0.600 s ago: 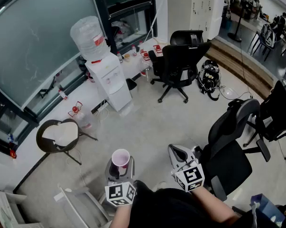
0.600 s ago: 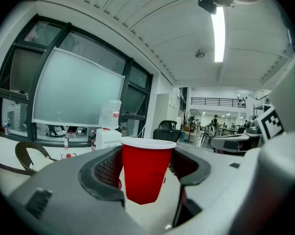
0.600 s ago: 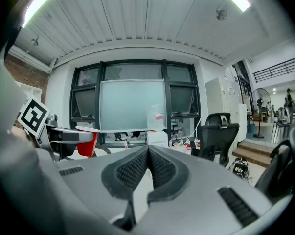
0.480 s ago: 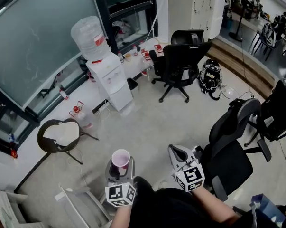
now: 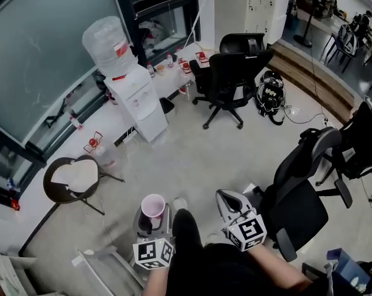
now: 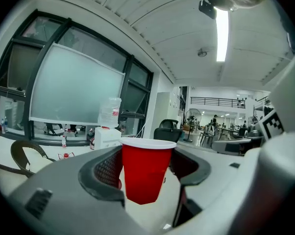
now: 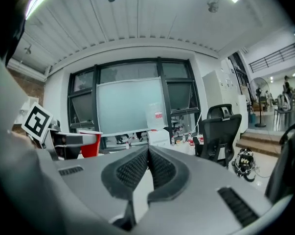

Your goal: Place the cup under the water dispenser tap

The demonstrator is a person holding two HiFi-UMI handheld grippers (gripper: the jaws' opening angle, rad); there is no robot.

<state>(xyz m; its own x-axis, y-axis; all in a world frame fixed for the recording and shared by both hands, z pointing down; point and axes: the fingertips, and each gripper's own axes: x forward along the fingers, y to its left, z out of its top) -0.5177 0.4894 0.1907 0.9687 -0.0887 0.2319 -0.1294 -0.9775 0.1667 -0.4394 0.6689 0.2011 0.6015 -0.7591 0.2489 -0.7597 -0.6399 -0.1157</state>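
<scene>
A red plastic cup (image 6: 146,169) with a white rim stands upright between the jaws of my left gripper (image 6: 146,173), which is shut on it. From above, the cup (image 5: 153,206) shows its pale inside, held low at the bottom centre over the floor. My right gripper (image 5: 229,201) is beside it, shut, its pads (image 7: 148,166) touching with nothing between them. The white water dispenser (image 5: 136,100) with its clear bottle on top stands far ahead against the window wall. In the left gripper view the dispenser (image 6: 106,133) is small and distant.
A black office chair (image 5: 230,82) stands right of the dispenser, another chair (image 5: 303,190) close on my right. A round brown chair (image 5: 71,179) sits at left. Small bottles line the low sill (image 5: 176,66). Open floor (image 5: 192,153) lies between me and the dispenser.
The view has shifted forward a little; the dispenser and chairs sit slightly lower left in the head view. Both grippers keep their places, the cup still held.
</scene>
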